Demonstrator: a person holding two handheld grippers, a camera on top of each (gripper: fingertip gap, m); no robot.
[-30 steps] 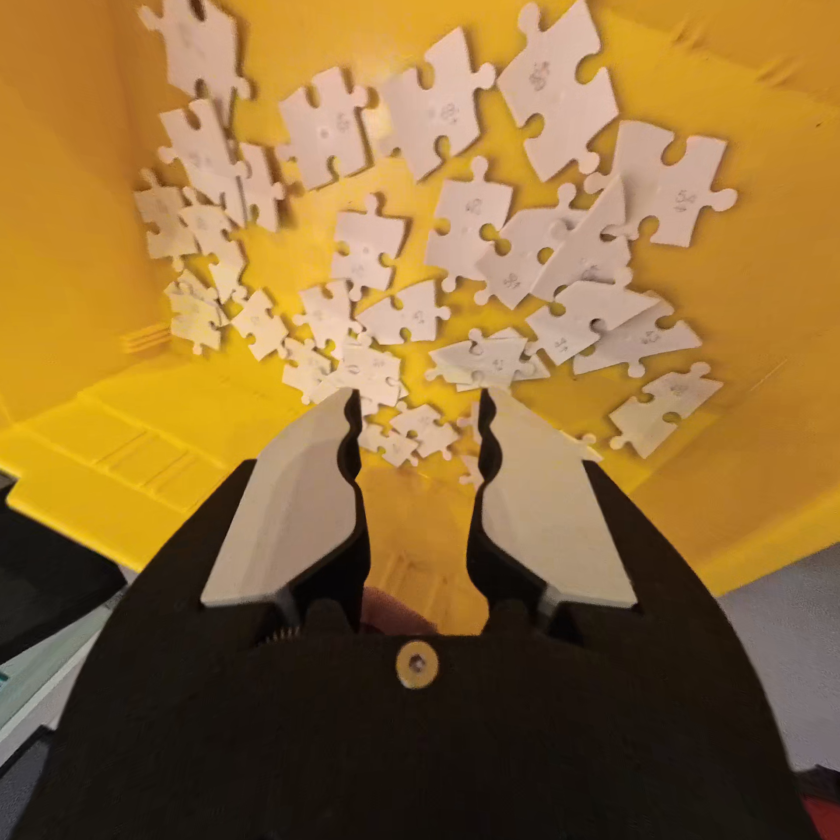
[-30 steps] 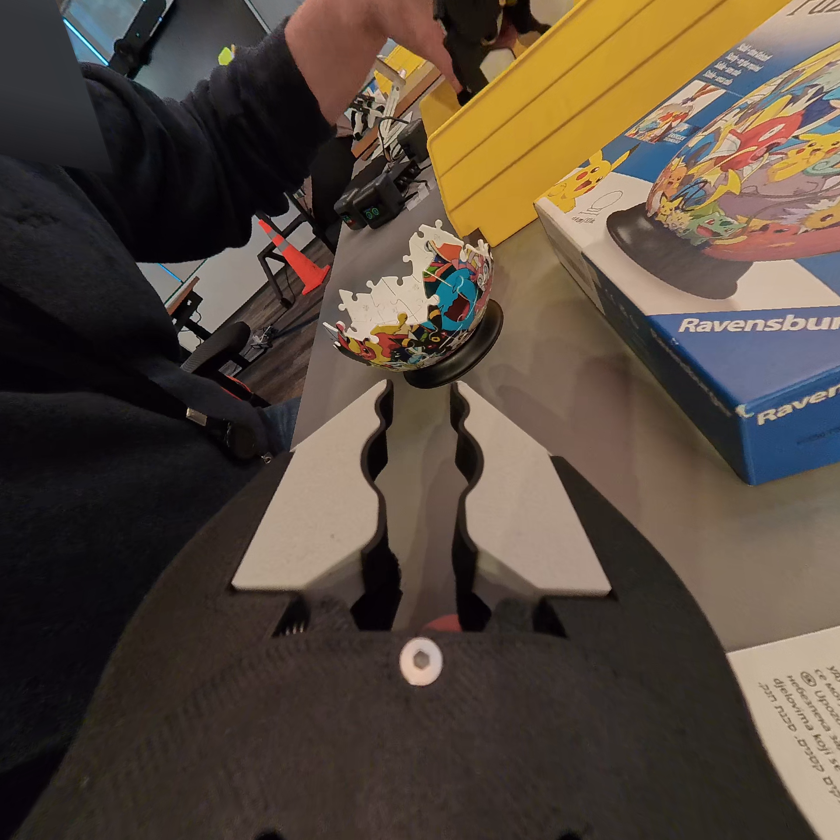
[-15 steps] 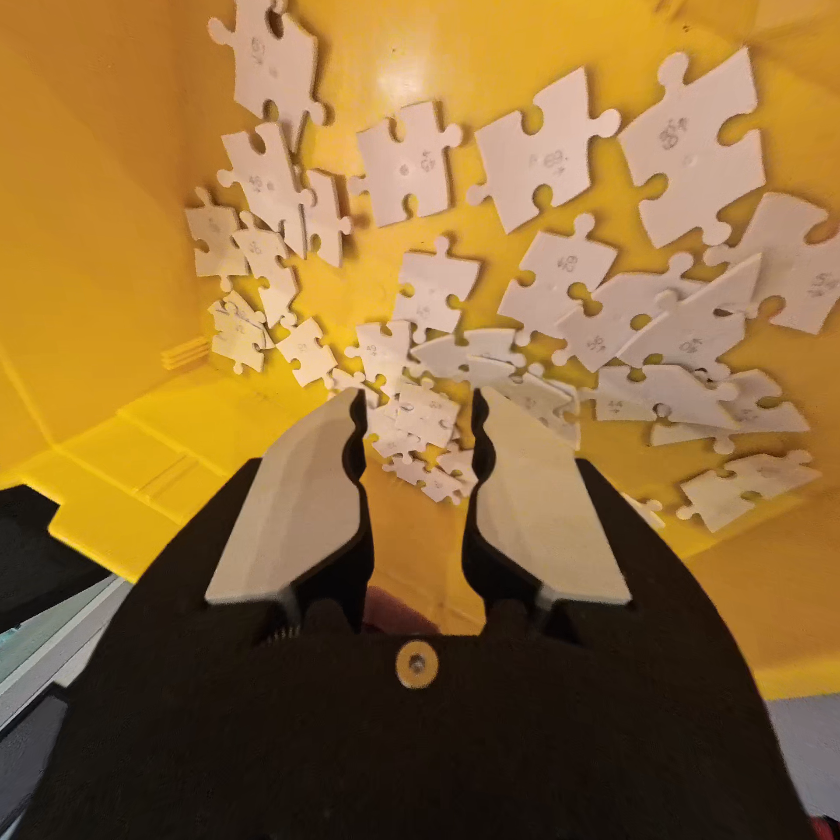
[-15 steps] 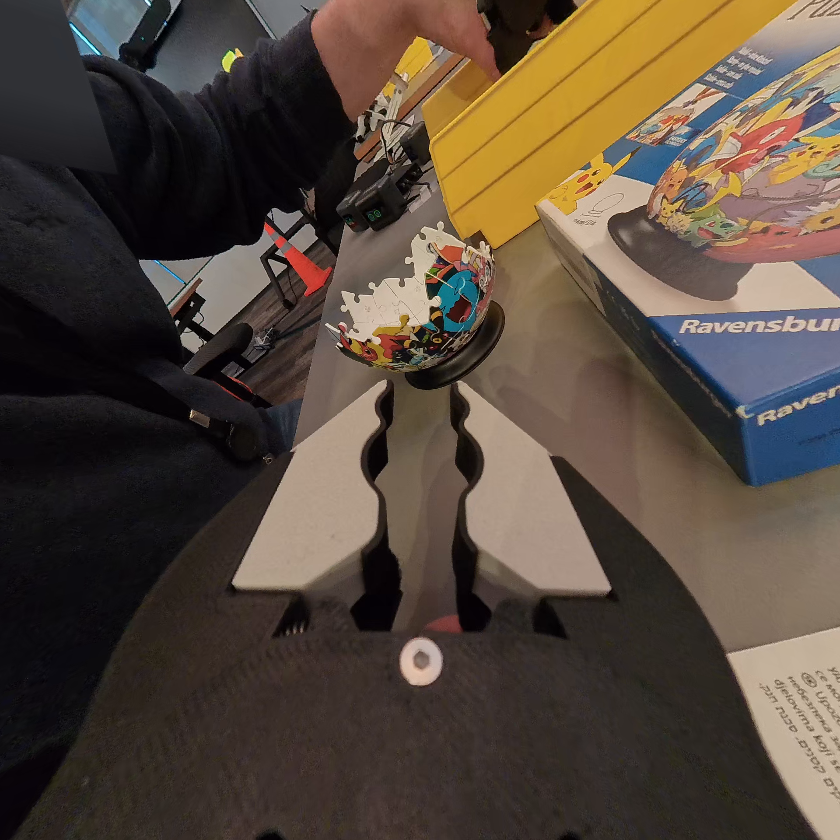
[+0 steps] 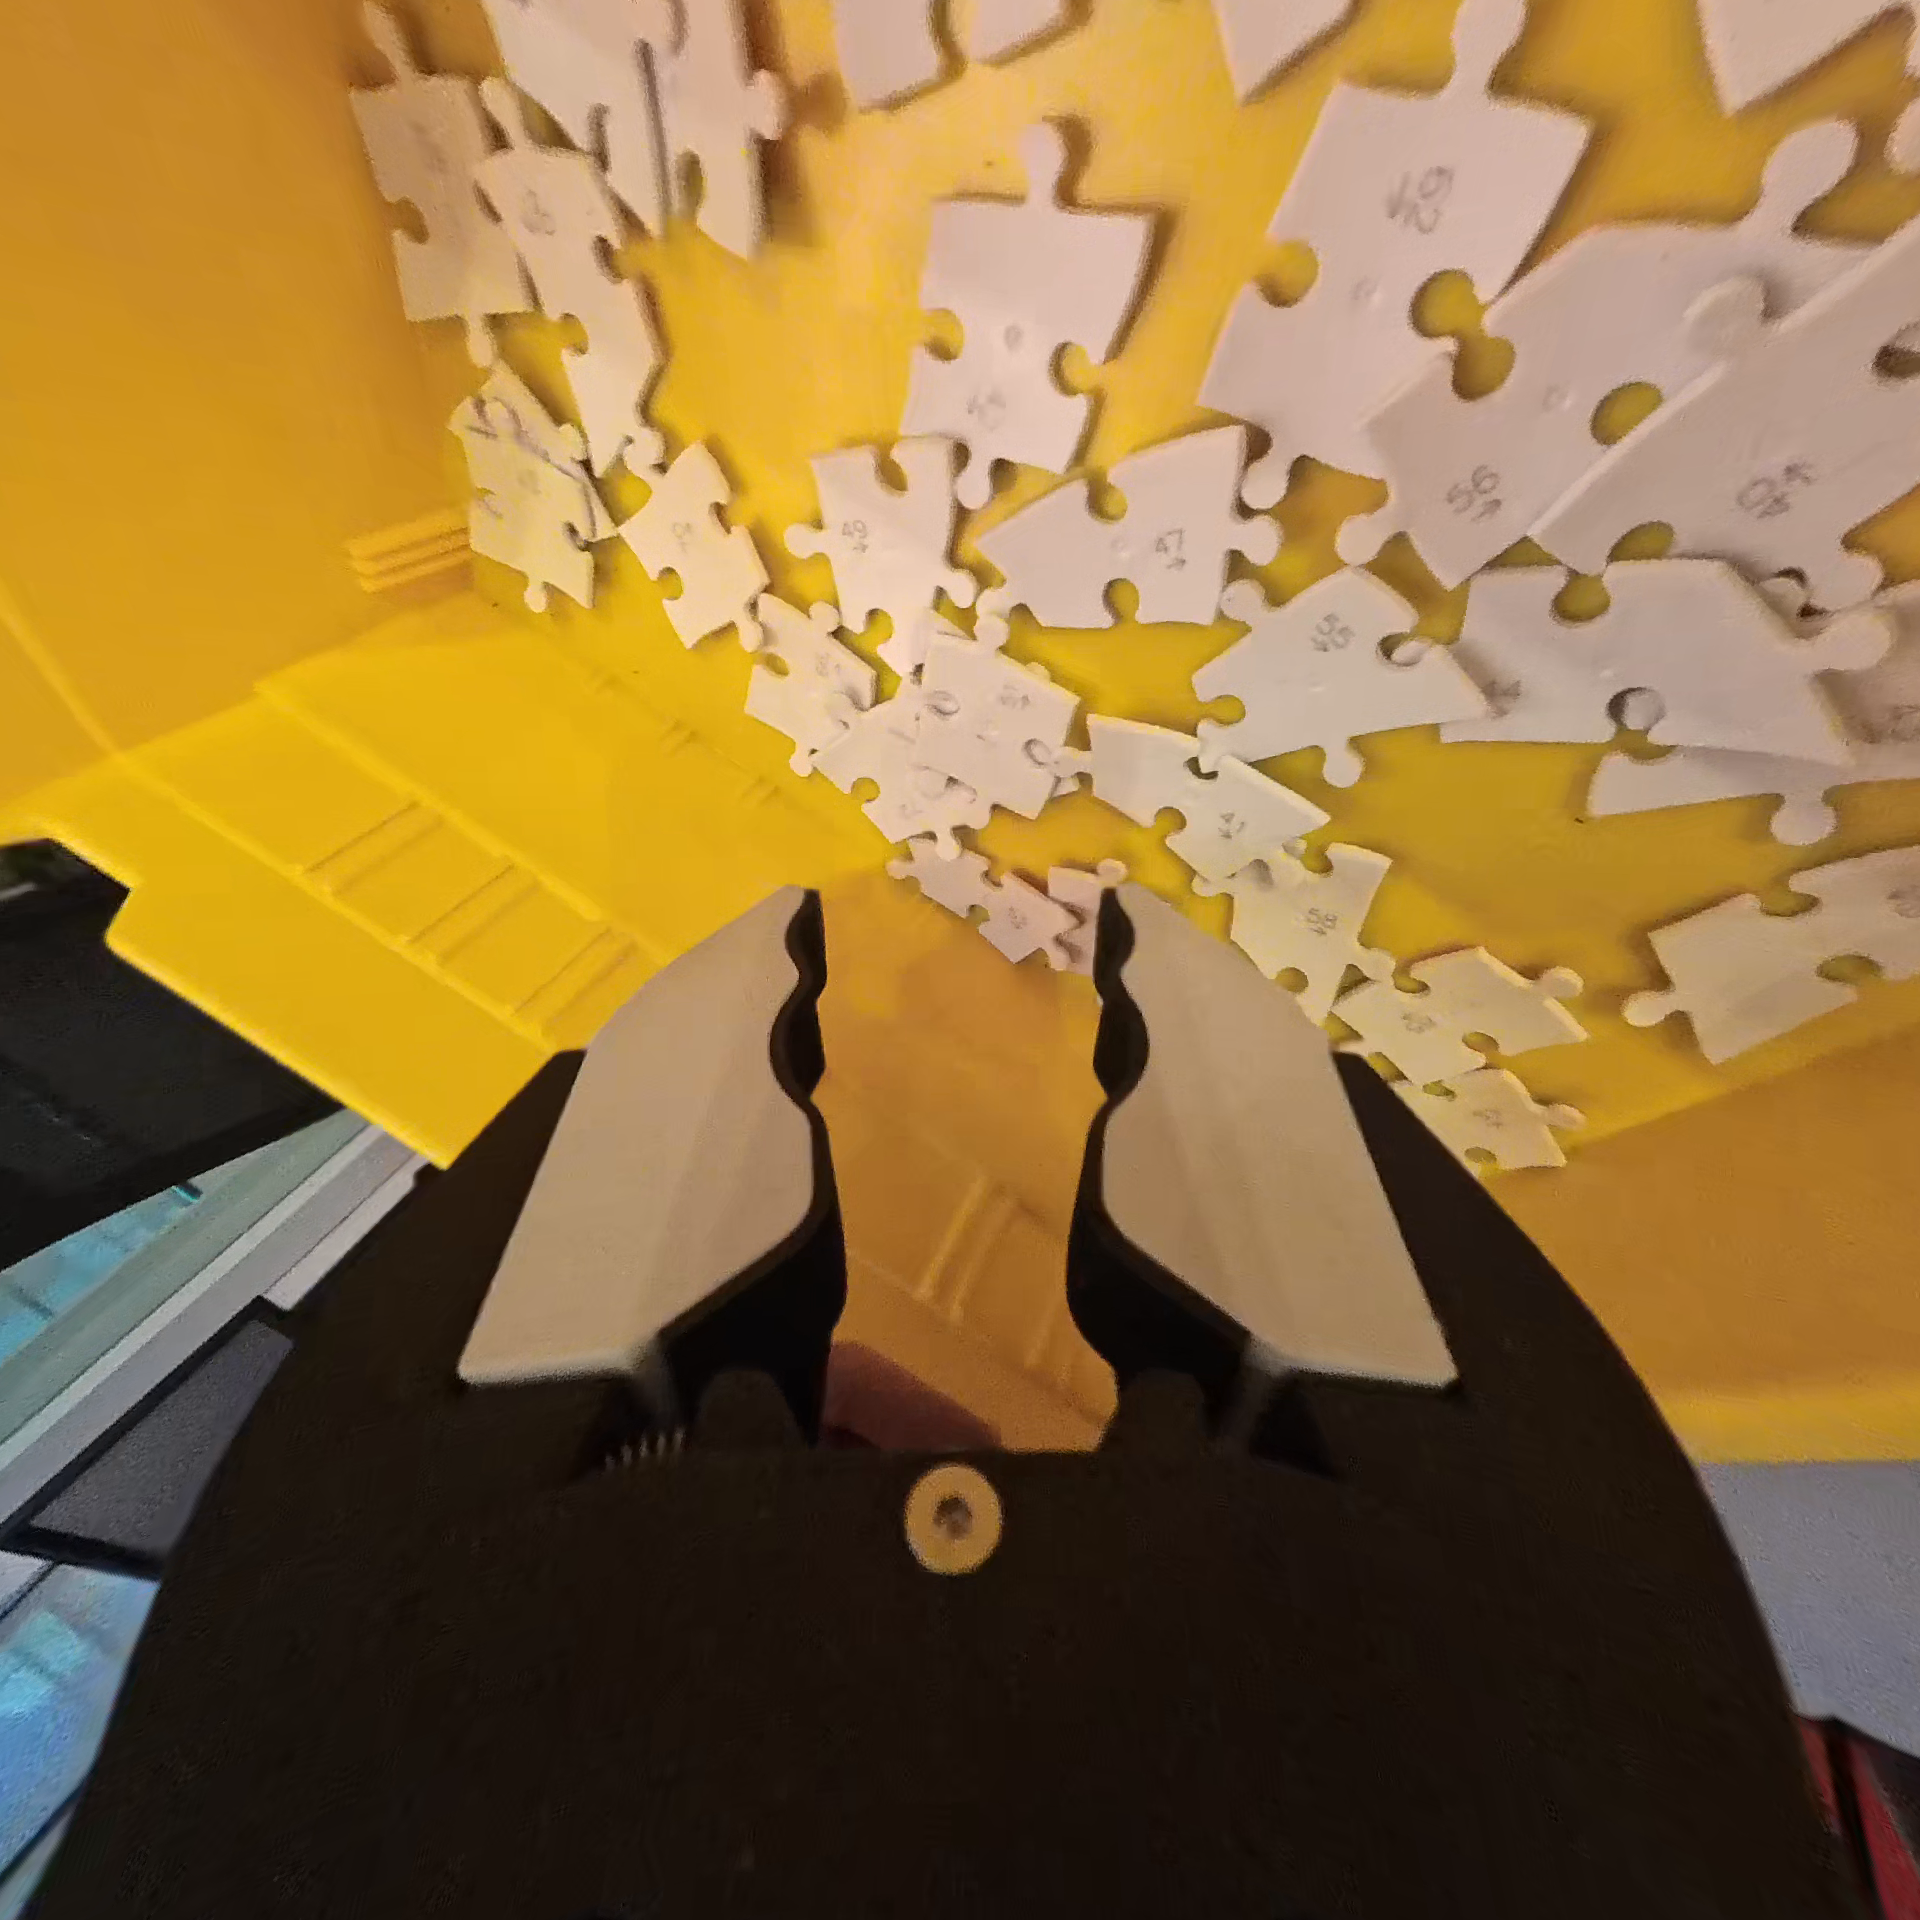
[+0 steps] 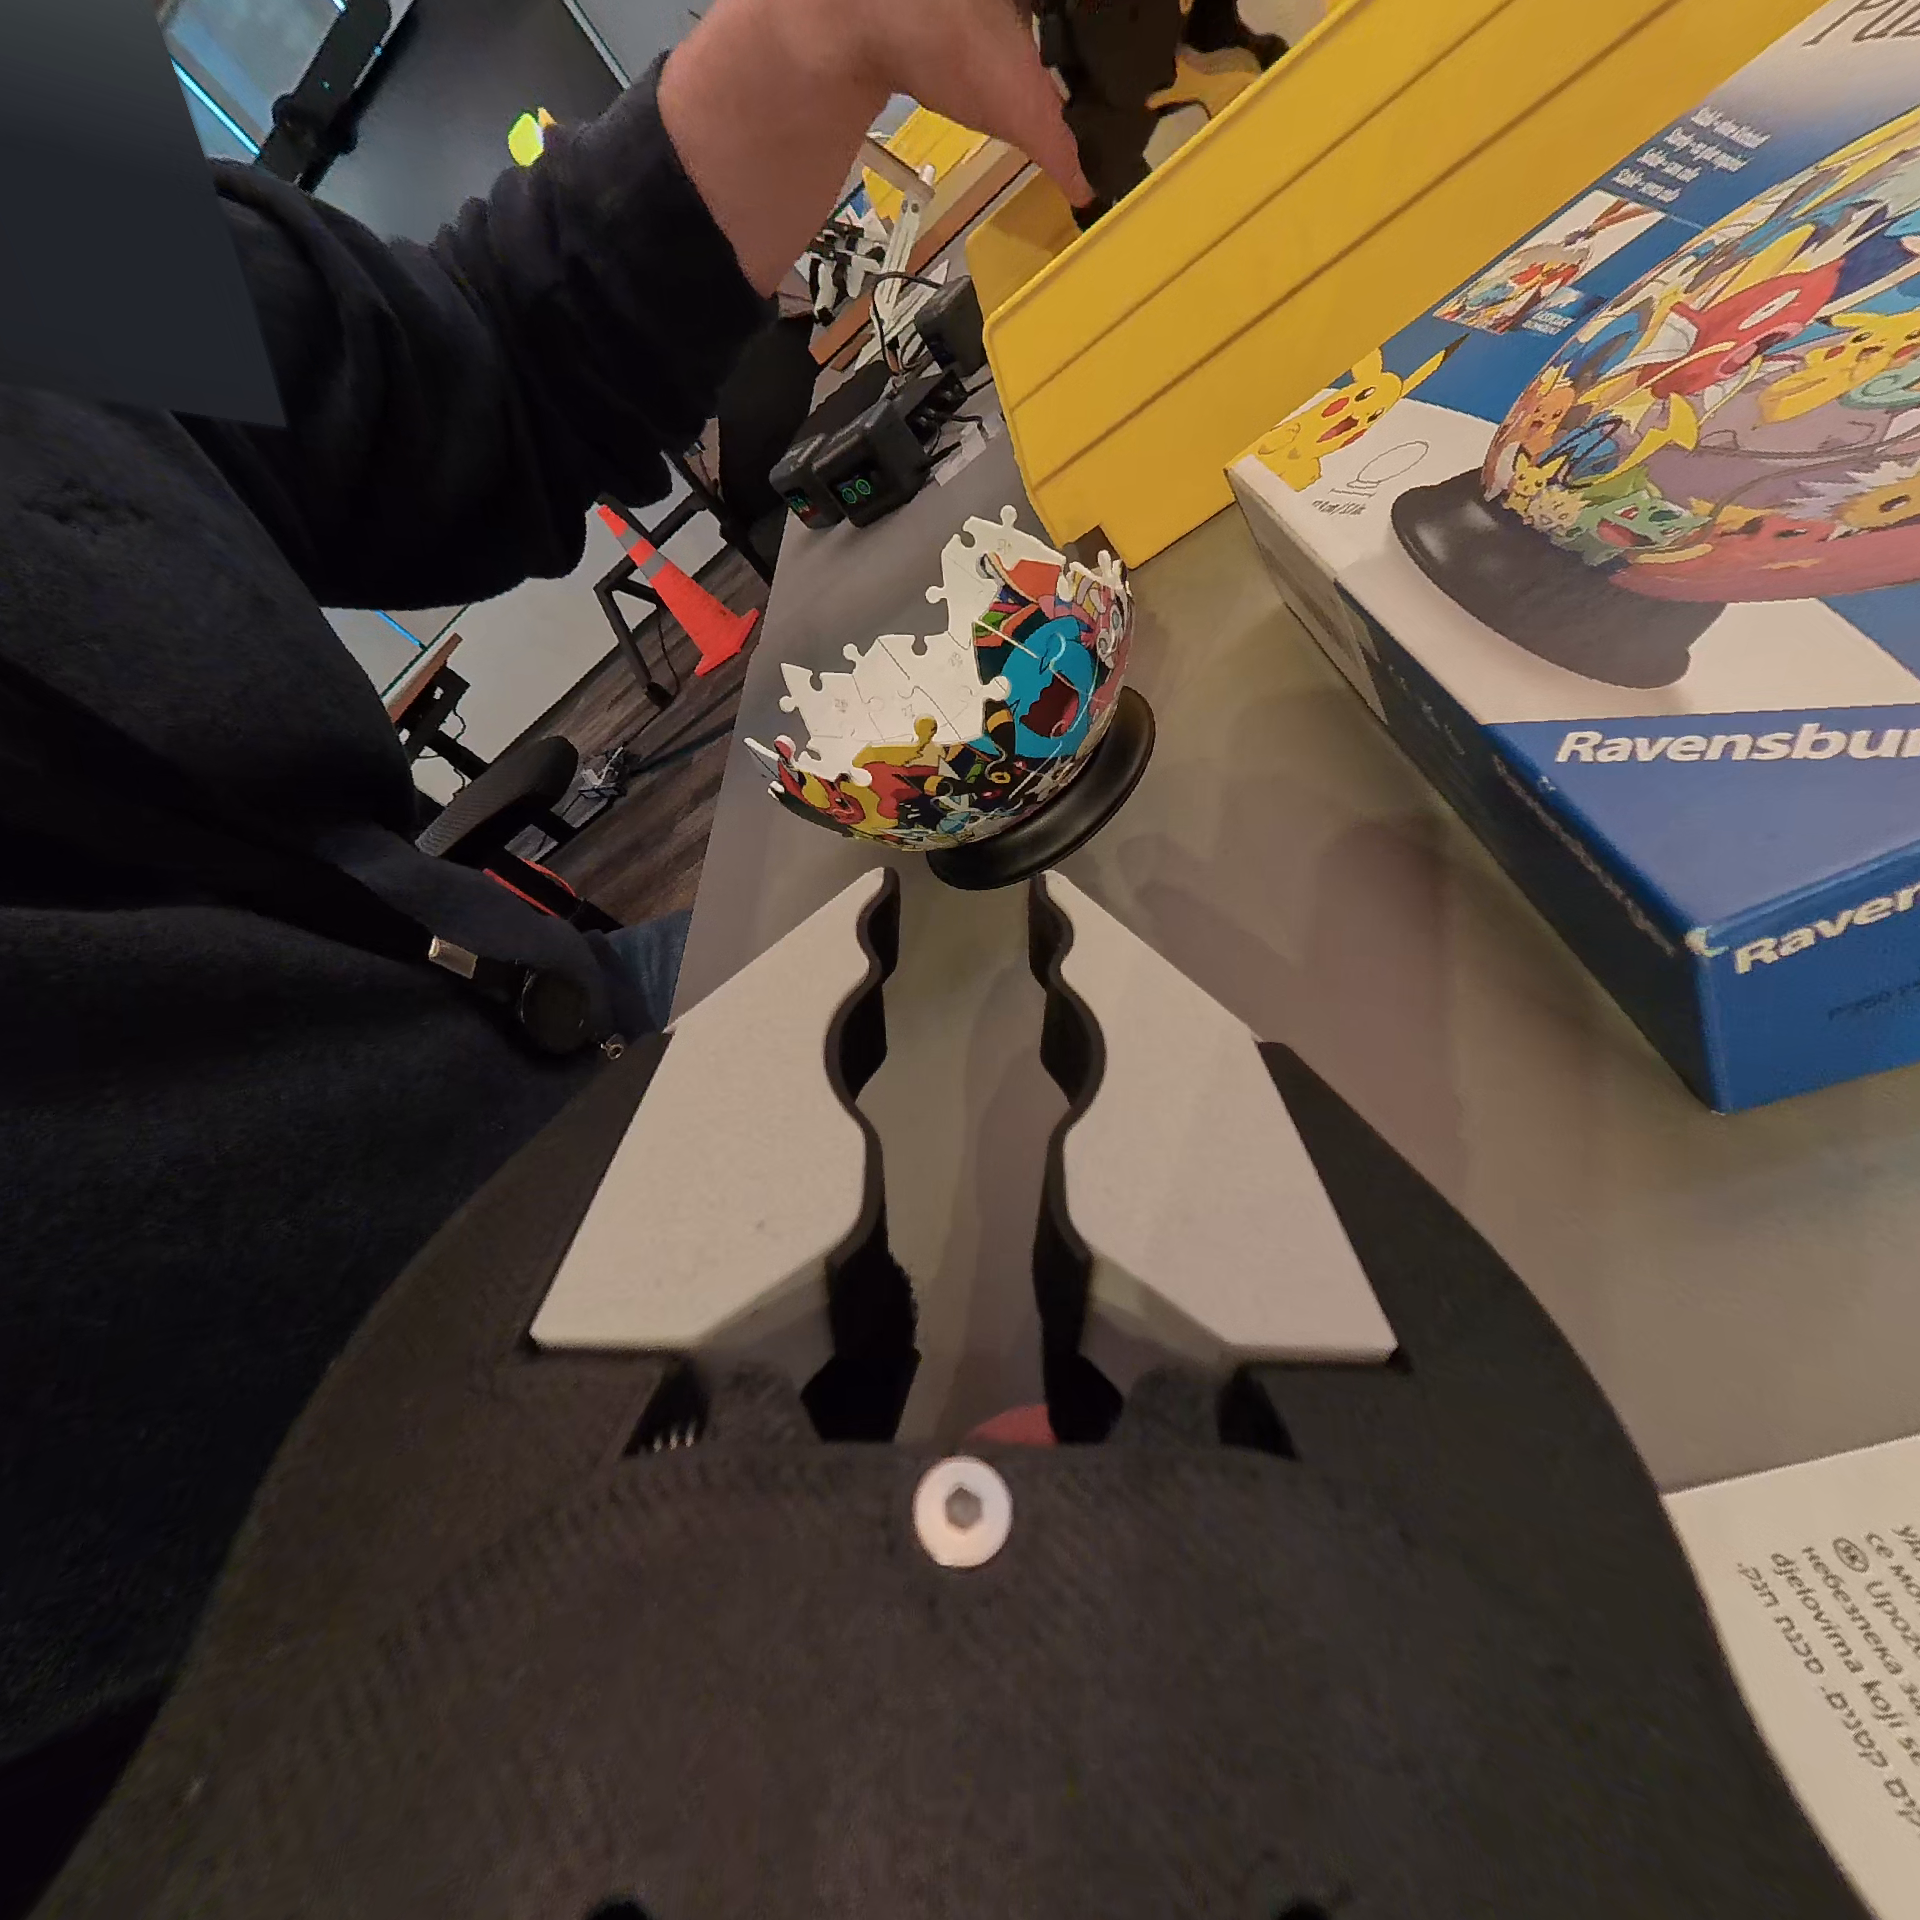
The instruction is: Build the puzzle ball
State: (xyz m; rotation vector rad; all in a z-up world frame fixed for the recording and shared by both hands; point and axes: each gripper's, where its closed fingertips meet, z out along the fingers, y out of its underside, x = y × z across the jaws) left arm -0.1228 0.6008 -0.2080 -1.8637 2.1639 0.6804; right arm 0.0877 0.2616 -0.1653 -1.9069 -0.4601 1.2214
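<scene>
puzzle ball (image 6: pixel 961 717) only in r view; l tongs (image 5: pixel 961 914) gaping over pieces (image 5: pixel 1143 540), r tongs (image 6: pixel 961 899) released

My left gripper (image 5: pixel 954 914): matt black body with grainy texture, smooth pale fingers (image 5: pixel 665 1153), brassy metal screw (image 5: pixel 953 1521). Yellow bin (image 5: pixel 260 436): glossy moulded plastic, ribbed rim. Puzzle pieces (image 5: pixel 1132 540): smooth white backs, slight sheen. My right gripper (image 6: pixel 961 894): same matt black body, matt grey fingers (image 6: pixel 727 1164). Puzzle ball (image 6: pixel 966 696): glossy printed shell; stand (image 6: pixel 1049 821) glossy black. Box (image 6: pixel 1621 582): glossy printed cardboard. Table (image 6: pixel 1299 1039): smooth, dull sheen. Leaflet (image 6: pixel 1818 1683): matt paper. Sleeve (image 6: pixel 395 416): dark soft cloth.
</scene>
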